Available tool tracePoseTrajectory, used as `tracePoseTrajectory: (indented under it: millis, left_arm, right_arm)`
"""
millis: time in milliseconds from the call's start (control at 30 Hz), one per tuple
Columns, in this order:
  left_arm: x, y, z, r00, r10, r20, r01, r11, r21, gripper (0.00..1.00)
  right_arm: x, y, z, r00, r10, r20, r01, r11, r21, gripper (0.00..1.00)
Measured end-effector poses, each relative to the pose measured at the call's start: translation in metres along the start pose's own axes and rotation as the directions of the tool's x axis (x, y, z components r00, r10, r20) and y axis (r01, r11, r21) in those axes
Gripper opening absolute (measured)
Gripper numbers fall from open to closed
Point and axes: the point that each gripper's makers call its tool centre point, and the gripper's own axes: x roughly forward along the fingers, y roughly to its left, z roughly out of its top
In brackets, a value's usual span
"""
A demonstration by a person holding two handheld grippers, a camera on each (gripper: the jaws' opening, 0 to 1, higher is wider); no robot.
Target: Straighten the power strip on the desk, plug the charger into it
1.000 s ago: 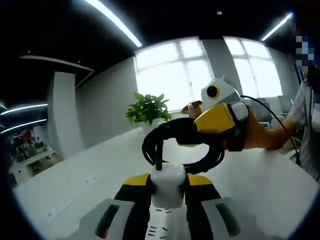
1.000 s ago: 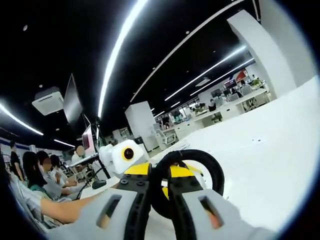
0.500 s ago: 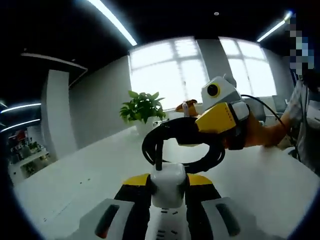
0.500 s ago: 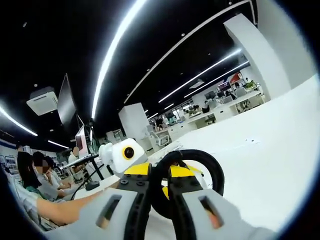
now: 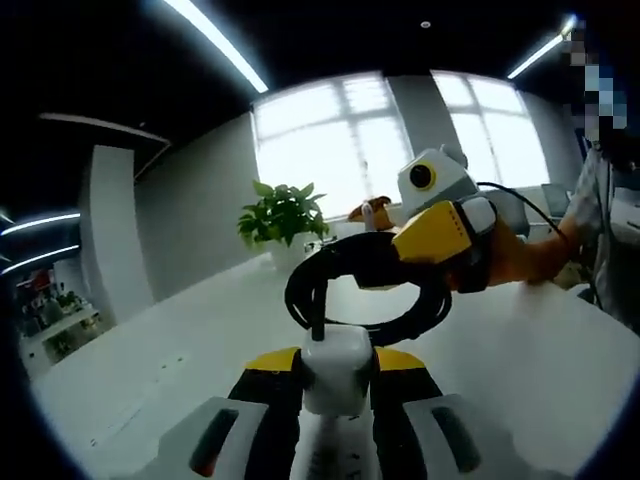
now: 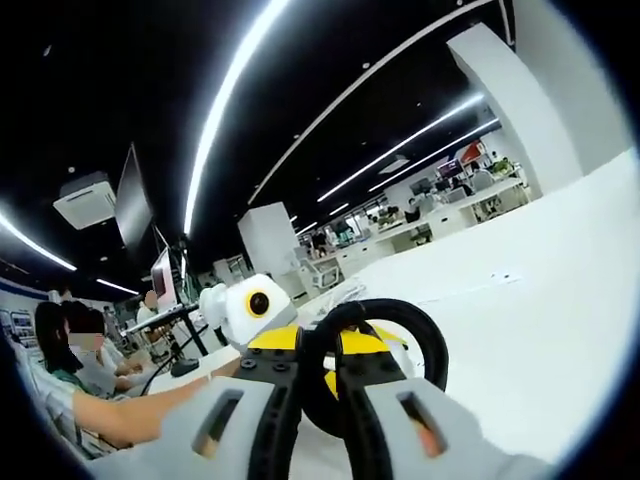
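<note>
Over the white counter [image 5: 520, 370]: both hand-held grippers held up together.
Far left: white pillar [image 5: 115, 230], shelves beyond.
Plant: green potted plant [image 5: 282, 215] before the bright window [image 5: 340, 140].
Left hand-held gripper [image 5: 336, 385]: jaws pinching the white charger [image 5: 336, 368].
Cable: black cable loop [image 5: 365, 290] rising from the charger, touching the other gripper.
Right hand-held gripper [image 6: 318, 385]: jaws pressed onto the black cable loop [image 6: 385, 355].
Right side: person's arm [image 5: 545, 255].
Power strip: white slotted face just visible under the charger, unclear.

Nothing has shifted among the held things; the potted plant [image 5: 282, 215] has slid leftward as the camera turned.
</note>
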Motion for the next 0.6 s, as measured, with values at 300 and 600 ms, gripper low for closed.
tracePoseTrajectory:
  millis: [300,600]
  left_arm:
    - [0.001,0.006,-0.002,1.0,0.007,-0.005,-0.007,1.0,0.009,0.25]
    - [0.001,0.009,-0.009,0.999,0.02,-0.027,-0.019,1.0,0.005,0.25]
  right_arm:
    - [-0.001,0.002,-0.002,0.999,0.026,0.027,-0.024,0.997,-0.079,0.14]
    - [0.002,0.001,-0.007,1.0,0.007,0.007,-0.005,0.978,-0.21,0.27]
